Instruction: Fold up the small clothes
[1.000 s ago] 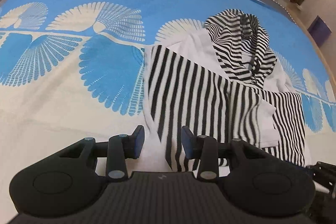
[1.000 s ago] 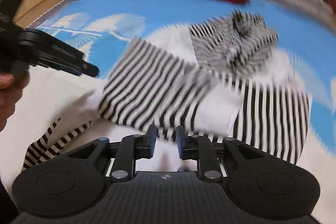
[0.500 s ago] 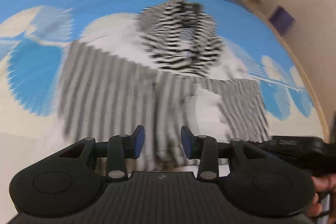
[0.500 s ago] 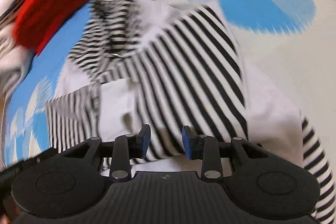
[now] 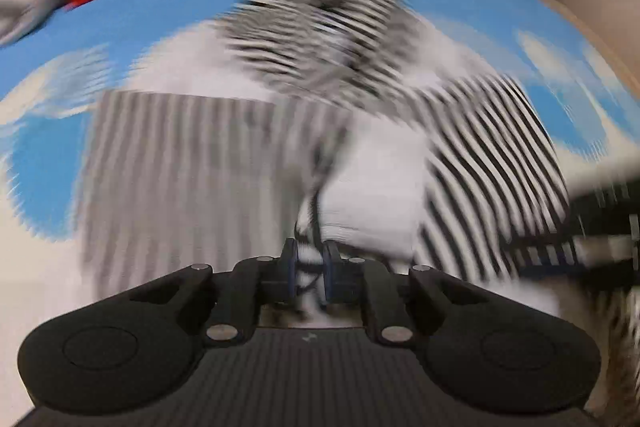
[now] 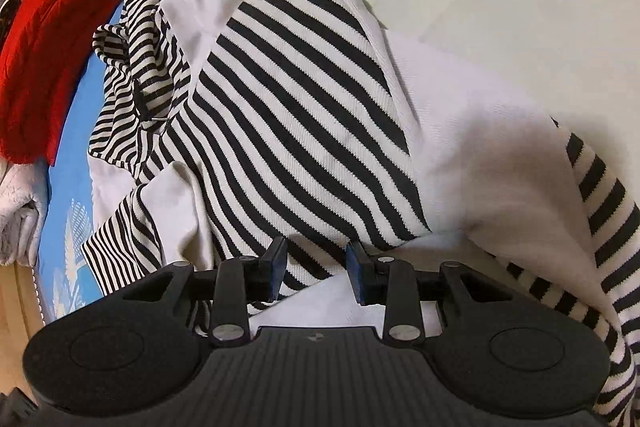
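The left hand-held gripper [image 5: 309, 269] has its blue-padded jaws closing on a pinch of cloth at the near hem of the black-and-white striped, white-panelled hooded garment [image 5: 372, 187]; a bunch of fabric sits between the pads, and the left wrist view is heavily blurred. The right hand-held gripper [image 6: 316, 269] stands partly open, its jaws apart and holding nothing, poised just over a near striped edge of the same garment [image 6: 296, 131], with cloth showing in the gap below but neither pad pressing on it. The garment lies spread on the bed's blue-and-cream fan-patterned bedspread [image 6: 500, 11], its striped hood [image 6: 136, 59] crumpled at the far end and a striped sleeve [image 6: 600, 227] trailing off toward the right edge of the right wrist view. Beyond the hood a folded red fuzzy blanket [image 6: 52, 51] lies next to a folded white quilted blanket [image 6: 20, 211], both near the bed's edge. A wide cream stretch of bedspread lies bare to the right of the garment in the right wrist view, and blue bedspread stays uncovered between hood and blankets. No brand, label or readable writing shows on the garment or bedding; only a small faint mark sits on each gripper body, too small to read.
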Demonstrator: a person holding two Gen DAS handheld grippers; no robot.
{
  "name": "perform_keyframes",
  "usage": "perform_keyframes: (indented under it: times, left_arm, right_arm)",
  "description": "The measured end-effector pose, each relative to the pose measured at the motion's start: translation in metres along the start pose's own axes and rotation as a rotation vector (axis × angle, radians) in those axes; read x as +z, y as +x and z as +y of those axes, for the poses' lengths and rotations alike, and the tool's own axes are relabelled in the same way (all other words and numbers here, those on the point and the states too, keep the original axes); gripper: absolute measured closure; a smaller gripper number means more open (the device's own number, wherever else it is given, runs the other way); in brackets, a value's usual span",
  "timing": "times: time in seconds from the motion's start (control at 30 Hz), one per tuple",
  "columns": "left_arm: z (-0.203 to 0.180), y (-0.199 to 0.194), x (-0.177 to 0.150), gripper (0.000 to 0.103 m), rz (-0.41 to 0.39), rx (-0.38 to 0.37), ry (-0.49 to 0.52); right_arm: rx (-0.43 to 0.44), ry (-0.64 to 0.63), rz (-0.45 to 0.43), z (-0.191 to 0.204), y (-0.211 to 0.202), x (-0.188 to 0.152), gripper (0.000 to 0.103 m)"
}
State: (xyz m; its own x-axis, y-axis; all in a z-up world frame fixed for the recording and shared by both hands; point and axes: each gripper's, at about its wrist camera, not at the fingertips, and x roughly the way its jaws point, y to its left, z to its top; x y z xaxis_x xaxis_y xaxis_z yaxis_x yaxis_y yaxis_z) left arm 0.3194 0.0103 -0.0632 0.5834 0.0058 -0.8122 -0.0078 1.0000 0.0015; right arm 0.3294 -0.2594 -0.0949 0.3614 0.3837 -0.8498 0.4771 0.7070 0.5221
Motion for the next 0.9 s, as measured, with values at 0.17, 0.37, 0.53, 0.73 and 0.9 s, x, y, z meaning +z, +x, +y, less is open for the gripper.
perform_keyframes:
  times: [0.17,0.37,0.53,0.73,0.9]
  left_arm:
    - [0.066,-0.021,0.008,0.088,-0.039,0.023,-0.317]
    - [0.084,-0.015,0.015,0.060,-0.008,-0.122,-0.354]
    - [0.037,-0.025,0.020,0.060,-0.064,-0.228,-0.098]
    - [-0.011,-0.007,0.002,0.060,-0.042,-0.276,0.080]
    - [-0.014,0.025,-0.011,0.060,0.064,-0.235,0.027]
  right_arm:
    - [-0.019,-0.012,-0.009,0.006,0.001,-0.001,0.069]
    - [-0.074,-0.033,-0.043,0.020,0.000,-0.005,0.069]
    - [-0.057,-0.093,-0.137,0.040,-0.015,-0.013,0.068]
    - [-0.058,-0.075,-0.139,0.033,-0.008,-0.004,0.068]
    - [-0.047,0.014,-0.070,0.013,0.003,0.004,0.069]
